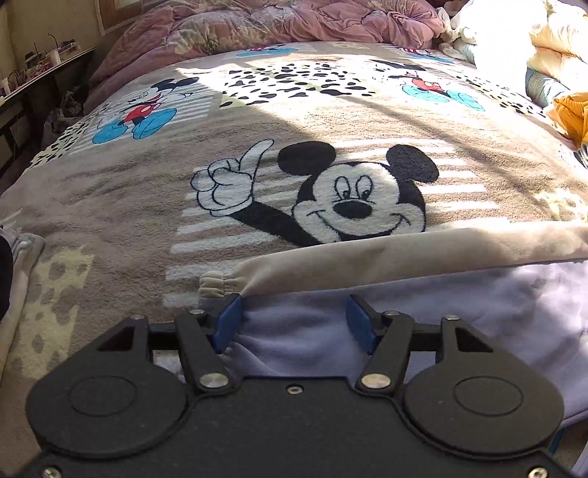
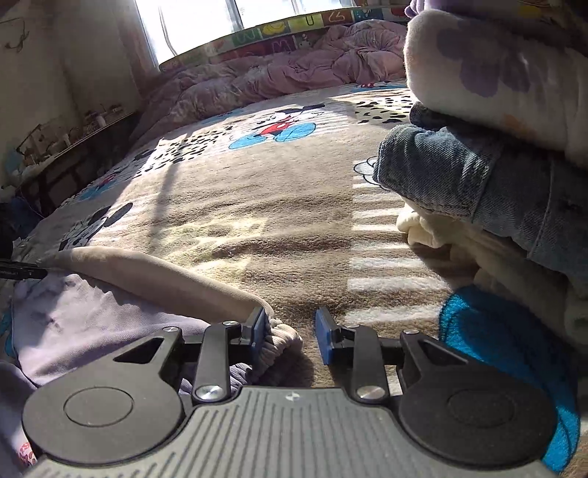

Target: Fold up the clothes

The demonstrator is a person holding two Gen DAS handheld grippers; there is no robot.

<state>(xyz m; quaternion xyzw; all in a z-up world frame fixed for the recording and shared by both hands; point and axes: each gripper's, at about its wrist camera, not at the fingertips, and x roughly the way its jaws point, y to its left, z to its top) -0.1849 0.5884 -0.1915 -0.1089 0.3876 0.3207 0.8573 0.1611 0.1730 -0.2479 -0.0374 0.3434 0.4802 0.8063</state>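
Lying across the near edge of the bed, a pale lilac garment point(image 1: 459, 305) spreads out on the Mickey Mouse blanket point(image 1: 257, 121), with a beige sleeve point(image 1: 367, 261) stretched over its far side and ending in a gathered cuff point(image 1: 215, 286). In the left wrist view the left hand-held gripper point(image 1: 294, 320) hangs over the lilac cloth with its blue pads point(image 1: 228, 321) spread wide; the left pad touches the cloth just below the cuff, and nothing is clamped. A crumpled pink quilt point(image 1: 294, 18) lies at the far end of the bed, and a mustard knit piece point(image 1: 569, 114) sits at the right edge.

From the right wrist view, the right hand-held gripper point(image 2: 290, 336) is also spread apart. Its left pad point(image 2: 259, 329) rests against a ribbed cuff point(image 2: 281, 347) of the same garment point(image 2: 92, 312), while the right pad stands clear over the blanket point(image 2: 257, 220). To the right rises a pile of clothes: folded denim point(image 2: 459, 172), a white floral fleece point(image 2: 496, 73) on top, cream fabric point(image 2: 441, 235) beneath. No container is visible in either view.
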